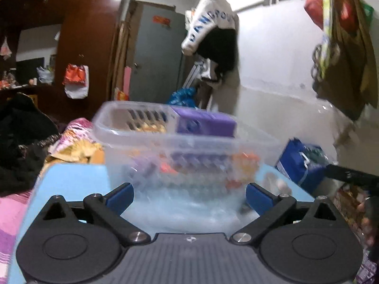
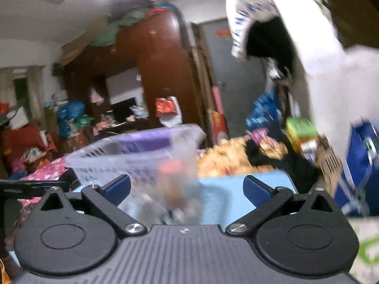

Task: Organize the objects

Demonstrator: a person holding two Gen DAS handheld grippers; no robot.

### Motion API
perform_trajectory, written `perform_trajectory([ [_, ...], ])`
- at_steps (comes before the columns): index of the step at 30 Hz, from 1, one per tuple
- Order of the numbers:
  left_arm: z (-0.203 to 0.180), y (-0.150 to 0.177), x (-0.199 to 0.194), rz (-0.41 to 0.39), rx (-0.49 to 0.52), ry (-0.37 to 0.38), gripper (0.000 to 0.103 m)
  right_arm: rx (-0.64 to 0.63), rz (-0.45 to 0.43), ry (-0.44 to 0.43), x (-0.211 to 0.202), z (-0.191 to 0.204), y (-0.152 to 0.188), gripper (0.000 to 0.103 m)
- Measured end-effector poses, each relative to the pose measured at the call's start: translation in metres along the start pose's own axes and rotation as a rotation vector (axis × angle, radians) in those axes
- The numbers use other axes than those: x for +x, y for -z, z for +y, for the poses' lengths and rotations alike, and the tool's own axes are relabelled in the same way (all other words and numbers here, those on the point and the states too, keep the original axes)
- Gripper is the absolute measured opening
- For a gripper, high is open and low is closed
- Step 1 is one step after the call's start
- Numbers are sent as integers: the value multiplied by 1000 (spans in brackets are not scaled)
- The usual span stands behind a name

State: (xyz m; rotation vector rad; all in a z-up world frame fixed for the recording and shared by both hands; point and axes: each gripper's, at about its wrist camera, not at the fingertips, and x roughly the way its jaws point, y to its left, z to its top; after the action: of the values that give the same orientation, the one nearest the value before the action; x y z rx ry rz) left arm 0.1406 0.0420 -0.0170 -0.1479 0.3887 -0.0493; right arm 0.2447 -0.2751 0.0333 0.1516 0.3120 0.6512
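A clear plastic container (image 1: 180, 165) stands on a light blue table (image 1: 71, 179), holding a purple box (image 1: 203, 123) and several small orange and purple items. My left gripper (image 1: 188, 198) is open, its blue pads (image 1: 119, 198) flanking the container's base; motion blur hides whether they touch it. In the right wrist view the same container (image 2: 132, 156) shows blurred at left centre on the table (image 2: 225, 189). My right gripper (image 2: 187, 189) is open, with the container's near corner between its fingers and a wide gap on the right side.
Pink floral bedding (image 1: 9, 213) and dark clothes (image 1: 19, 142) lie left of the table. A blue bag (image 1: 300, 163) stands to the right below hanging bags (image 1: 343, 47). Beyond the table are a green box (image 2: 300, 127), a brown wardrobe (image 1: 90, 35) and a grey door (image 1: 156, 54).
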Motion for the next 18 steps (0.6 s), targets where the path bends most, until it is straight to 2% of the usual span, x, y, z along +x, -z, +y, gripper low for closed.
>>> perform_trajectory([
  [4, -26, 5, 5, 20, 45, 62, 102, 84, 52, 45, 8, -22, 4, 103],
  [9, -56, 14, 7, 44, 73, 115, 101, 53, 70, 55, 14, -22, 4, 103],
  [13, -82, 7, 11, 49, 91, 162, 101, 60, 87, 58, 18, -27, 7, 103],
  [18, -118, -2, 27, 77, 129, 175, 98, 58, 106, 41, 25, -27, 4, 92],
])
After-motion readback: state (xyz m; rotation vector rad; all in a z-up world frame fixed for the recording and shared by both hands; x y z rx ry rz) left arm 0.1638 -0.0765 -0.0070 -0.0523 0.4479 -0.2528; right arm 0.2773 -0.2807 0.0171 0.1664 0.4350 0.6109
